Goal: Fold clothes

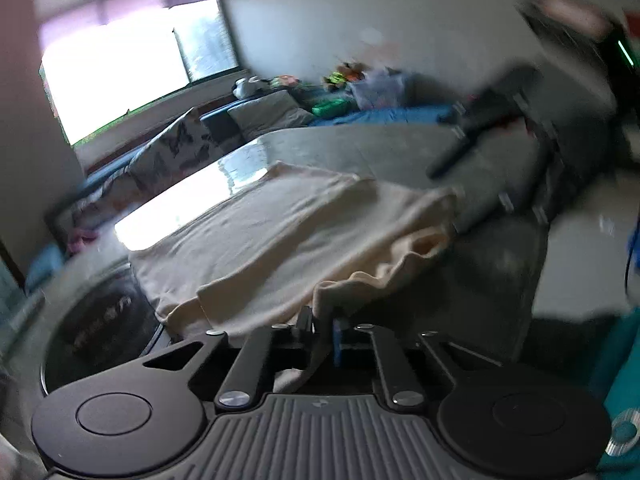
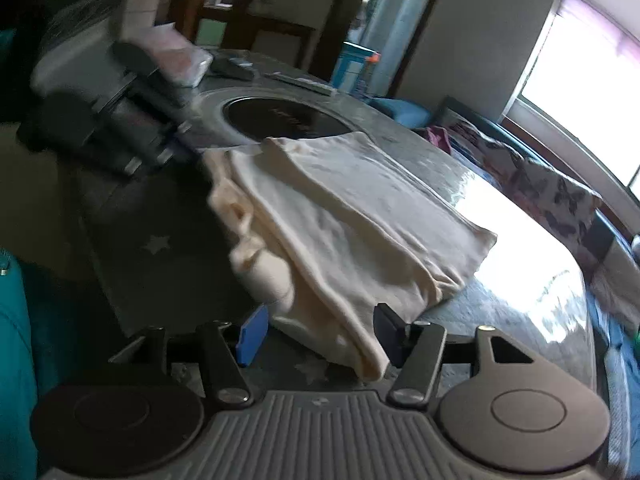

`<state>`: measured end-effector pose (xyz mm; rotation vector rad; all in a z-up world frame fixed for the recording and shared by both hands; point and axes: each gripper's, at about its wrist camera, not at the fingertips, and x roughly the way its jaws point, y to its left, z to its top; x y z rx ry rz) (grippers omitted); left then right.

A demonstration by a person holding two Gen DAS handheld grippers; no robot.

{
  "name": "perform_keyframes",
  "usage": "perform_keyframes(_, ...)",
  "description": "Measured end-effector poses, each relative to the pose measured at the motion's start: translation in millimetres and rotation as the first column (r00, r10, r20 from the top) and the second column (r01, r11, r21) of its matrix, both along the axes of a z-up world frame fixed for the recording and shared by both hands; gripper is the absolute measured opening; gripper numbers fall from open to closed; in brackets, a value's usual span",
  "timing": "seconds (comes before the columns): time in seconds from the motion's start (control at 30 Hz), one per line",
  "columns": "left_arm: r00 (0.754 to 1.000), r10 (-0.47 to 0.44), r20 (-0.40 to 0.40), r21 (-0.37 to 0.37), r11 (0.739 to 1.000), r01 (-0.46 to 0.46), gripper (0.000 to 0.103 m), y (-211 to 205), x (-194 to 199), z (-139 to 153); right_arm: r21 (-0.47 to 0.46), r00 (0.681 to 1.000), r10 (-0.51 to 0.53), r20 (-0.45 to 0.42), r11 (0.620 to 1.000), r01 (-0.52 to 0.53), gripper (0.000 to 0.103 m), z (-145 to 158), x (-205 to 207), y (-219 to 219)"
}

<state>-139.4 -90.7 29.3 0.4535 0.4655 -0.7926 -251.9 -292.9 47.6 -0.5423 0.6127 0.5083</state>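
Observation:
A cream garment [image 1: 280, 232] lies partly folded on the grey marble table [image 1: 360, 144], with one edge hanging over the near rim. My left gripper [image 1: 322, 328] is shut on a bunched edge of the cloth. In the right wrist view the same garment [image 2: 352, 208] runs toward me across the table [image 2: 520, 300]. My right gripper [image 2: 320, 336] is open, its blue and black fingers wide apart on either side of the garment's near corner, and the pads do not press it. The left gripper [image 2: 192, 144] shows blurred at the cloth's far corner.
A round black hob [image 2: 288, 120] is set into the table beyond the garment. Remote controls [image 2: 300, 80] and a pink pack [image 2: 176, 60] lie at the far edge. A sofa with patterned cushions [image 2: 552, 200] runs along the window side. A star-patterned rug [image 2: 160, 248] covers the floor.

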Motion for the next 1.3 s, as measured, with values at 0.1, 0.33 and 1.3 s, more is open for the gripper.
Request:
perform_keyframes(0.1, 0.999, 0.032, -0.04, -0.06, 0.998, -0.034, 0.009, 2.3, 15.3, 10.8, -0.017, 0.999, 0.034, 0.036, 0.999, -0.034, 0.064, -5.7, 1.0, 9.1)
perform_keyframes(0.33, 0.995, 0.049, -0.084, -0.108, 0.992, -0.058, 0.01, -0.7, 24.9, 17.2, 0.083, 1.0, 0.004, 0.009, 0.997, -0.005, 0.03, -15.1, 25.7, 23.5)
perform_keyframes(1.3, 0.999, 0.045, 0.024, -0.006, 0.999, -0.044, 0.005, 29.7, -23.1, 11.1, 0.352, 0.996, -0.045, -0.079, 0.933, 0.071, 0.01, 38.0, 32.9, -3.7)
